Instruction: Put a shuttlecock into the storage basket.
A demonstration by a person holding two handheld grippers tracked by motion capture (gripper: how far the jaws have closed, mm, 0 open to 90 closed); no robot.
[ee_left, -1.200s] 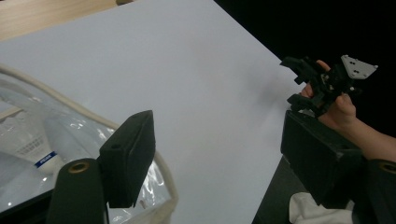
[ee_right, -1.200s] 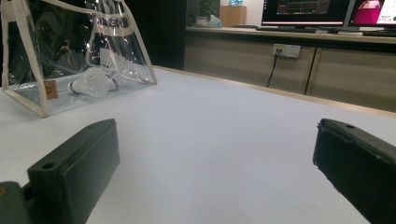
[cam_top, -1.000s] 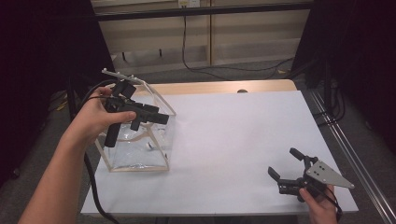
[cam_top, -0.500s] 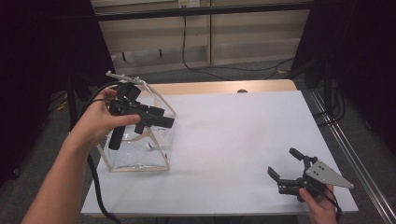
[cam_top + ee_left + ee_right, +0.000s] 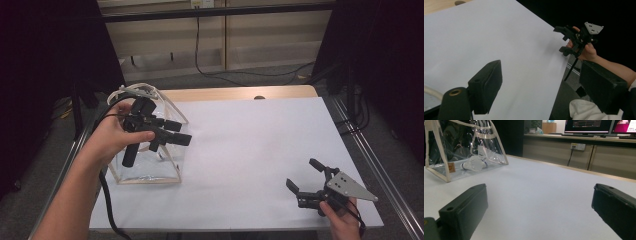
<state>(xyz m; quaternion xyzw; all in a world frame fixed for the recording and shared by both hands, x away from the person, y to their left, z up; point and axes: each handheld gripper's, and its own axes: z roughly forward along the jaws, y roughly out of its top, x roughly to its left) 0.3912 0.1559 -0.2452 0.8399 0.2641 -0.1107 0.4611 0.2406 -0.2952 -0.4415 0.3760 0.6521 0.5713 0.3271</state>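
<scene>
Hovering over the clear bag at the table's left side, the left gripper has its jaws spread wide with nothing between them; they have just been opening further. In the left gripper view the two black jaws frame only bare white tabletop, and a bit of the bag's pale trim curls just below the left jaw. The bag stands upright right beneath and behind this gripper, close to the table's left edge, and the right gripper view shows a white shuttlecock lying on its floor.

The right gripper rests low near the front right corner of the table, jaws also released and gaping, gripping nothing. Its grey plate points toward the right edge, which lies just beside it. From its own view the bag sits well apart, off to the far left, with smooth white surface all the way across.

Between the two grippers the whole middle of the table is open. Past the far edge, a wooden strip runs along the back, then a cable on the floor.
</scene>
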